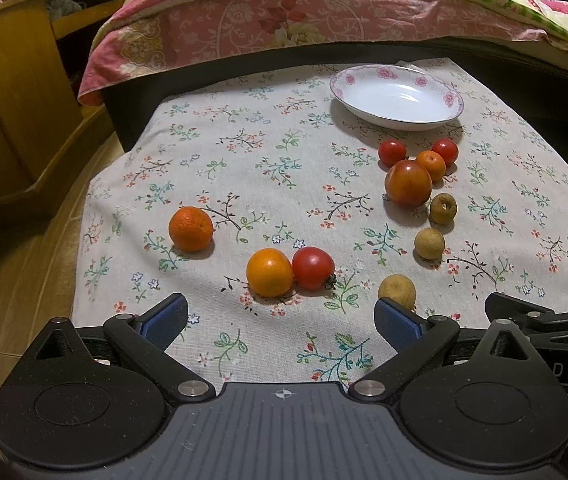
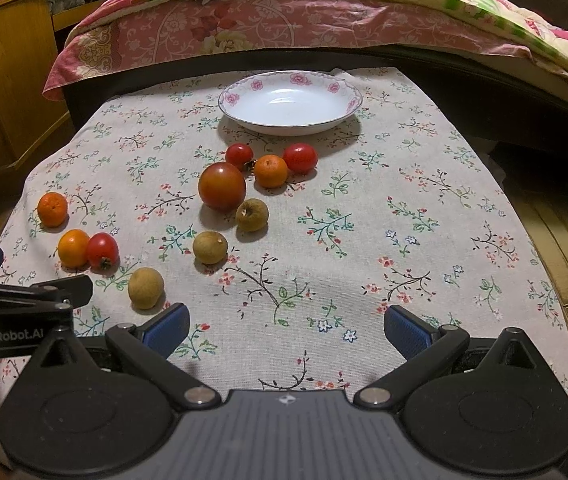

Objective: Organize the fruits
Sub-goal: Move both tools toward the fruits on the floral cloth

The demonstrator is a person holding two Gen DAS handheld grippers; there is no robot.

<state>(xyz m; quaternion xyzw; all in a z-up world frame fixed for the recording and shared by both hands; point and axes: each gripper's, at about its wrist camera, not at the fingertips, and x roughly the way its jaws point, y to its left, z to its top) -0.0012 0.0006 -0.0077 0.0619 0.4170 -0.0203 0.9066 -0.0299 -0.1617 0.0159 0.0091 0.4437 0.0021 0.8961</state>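
floral tablecloth (image 2: pixel 404 208), quilted bed (image 2: pixel 284 20) behind

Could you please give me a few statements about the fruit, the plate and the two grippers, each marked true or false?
1. The plate holds no fruit. True.
2. The left gripper is shut on an orange. False: its fingers are spread wide with nothing between them.
3. Three brown longans lie on the tablecloth. True.
4. The nearest tomato sits far from any other fruit. False: it rests against an orange.
5. The right gripper is open over bare cloth. True.
6. The large tomato lies in the plate. False: it is on the cloth, in front of the plate.
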